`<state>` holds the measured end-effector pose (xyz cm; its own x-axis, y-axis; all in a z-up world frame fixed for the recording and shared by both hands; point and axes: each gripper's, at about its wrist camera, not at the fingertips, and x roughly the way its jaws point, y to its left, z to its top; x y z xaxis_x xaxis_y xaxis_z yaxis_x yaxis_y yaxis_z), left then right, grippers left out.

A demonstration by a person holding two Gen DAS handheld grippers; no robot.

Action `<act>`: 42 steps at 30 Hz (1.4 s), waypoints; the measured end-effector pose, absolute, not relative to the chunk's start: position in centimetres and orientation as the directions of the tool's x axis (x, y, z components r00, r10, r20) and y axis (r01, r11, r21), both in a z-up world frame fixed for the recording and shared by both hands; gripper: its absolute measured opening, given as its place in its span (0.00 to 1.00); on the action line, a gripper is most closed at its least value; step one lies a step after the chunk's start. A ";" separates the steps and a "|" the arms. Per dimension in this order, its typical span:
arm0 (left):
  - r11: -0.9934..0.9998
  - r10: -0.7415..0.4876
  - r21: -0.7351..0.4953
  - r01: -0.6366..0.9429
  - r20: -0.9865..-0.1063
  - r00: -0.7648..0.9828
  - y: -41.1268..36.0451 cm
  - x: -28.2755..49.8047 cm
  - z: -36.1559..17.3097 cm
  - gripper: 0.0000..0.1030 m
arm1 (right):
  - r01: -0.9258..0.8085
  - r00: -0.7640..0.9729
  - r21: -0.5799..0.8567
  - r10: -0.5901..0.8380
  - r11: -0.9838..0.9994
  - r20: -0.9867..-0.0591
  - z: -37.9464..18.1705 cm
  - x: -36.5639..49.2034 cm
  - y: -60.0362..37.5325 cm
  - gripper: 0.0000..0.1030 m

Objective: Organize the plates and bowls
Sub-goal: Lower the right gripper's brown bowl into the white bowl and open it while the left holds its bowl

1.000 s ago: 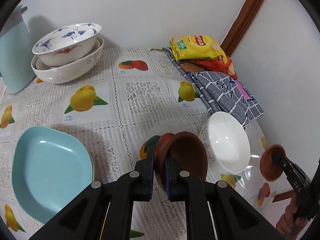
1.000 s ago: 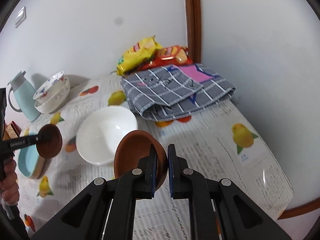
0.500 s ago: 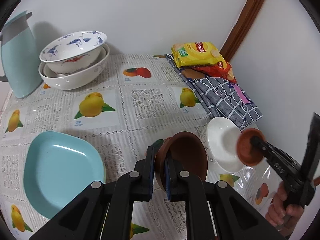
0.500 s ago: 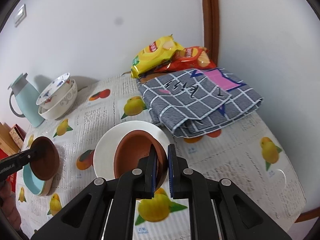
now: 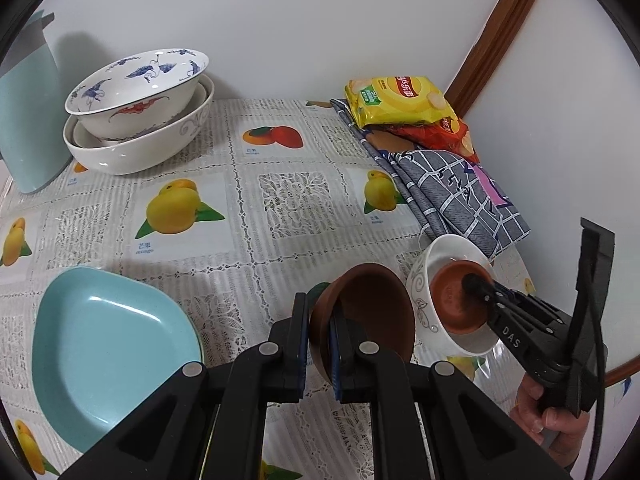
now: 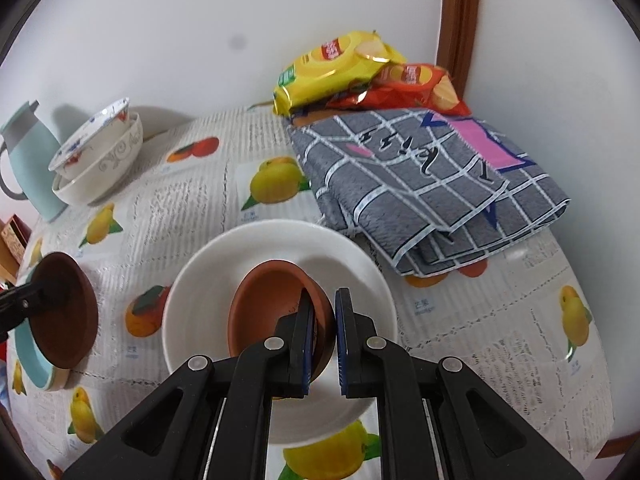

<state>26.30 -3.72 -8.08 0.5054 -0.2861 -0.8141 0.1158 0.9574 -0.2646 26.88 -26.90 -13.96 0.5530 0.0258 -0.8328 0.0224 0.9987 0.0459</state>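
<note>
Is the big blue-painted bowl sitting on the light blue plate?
No, the blue-painted bowl is nested in a white bowl, well apart from the light blue plate.

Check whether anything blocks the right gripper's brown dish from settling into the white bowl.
Nothing visible does. The right gripper holds its brown dish by the rim, already inside the white bowl, which holds nothing else.

Terracotta bowl (image 6: 268, 304), white bowl (image 6: 224, 264), teal plate (image 5: 104, 356), grey checked cloth (image 6: 424, 184)

Even soft light, sharp, fisheye-warped edges
</note>
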 end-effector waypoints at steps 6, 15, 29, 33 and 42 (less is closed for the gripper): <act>0.954 -0.298 -0.275 0.121 -0.818 0.493 -3.8 26.6 -8.7 0.09 | 0.019 0.535 0.040 0.024 0.999 -0.844 -14.6 27.4 -26.7 0.10; 0.949 -0.312 -0.287 0.127 -0.816 0.487 -3.6 26.8 -9.0 0.09 | -0.018 0.478 -0.010 0.000 1.000 -0.879 -15.4 28.5 -25.9 0.09; 0.946 -0.320 -0.300 0.123 -0.812 0.487 -2.8 26.5 -9.0 0.09 | -0.039 0.435 -0.106 -0.079 0.994 -0.897 -15.8 28.8 -25.0 0.17; 0.946 -0.322 -0.300 0.127 -0.810 0.489 -2.5 26.2 -8.8 0.09 | -0.059 0.423 -0.148 -0.110 0.987 -0.899 -16.2 28.7 -24.2 0.20; 0.948 -0.314 -0.295 0.119 -0.810 0.494 -1.8 25.4 -8.4 0.09 | -0.073 0.428 -0.130 -0.086 0.989 -0.900 -15.7 28.4 -24.3 0.27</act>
<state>25.41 -1.84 -8.45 0.4944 -0.3144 -0.8104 0.1188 0.9480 -0.2953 28.44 -24.29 -15.65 0.4276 -0.0864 -0.8998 -0.0735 0.9888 -0.1299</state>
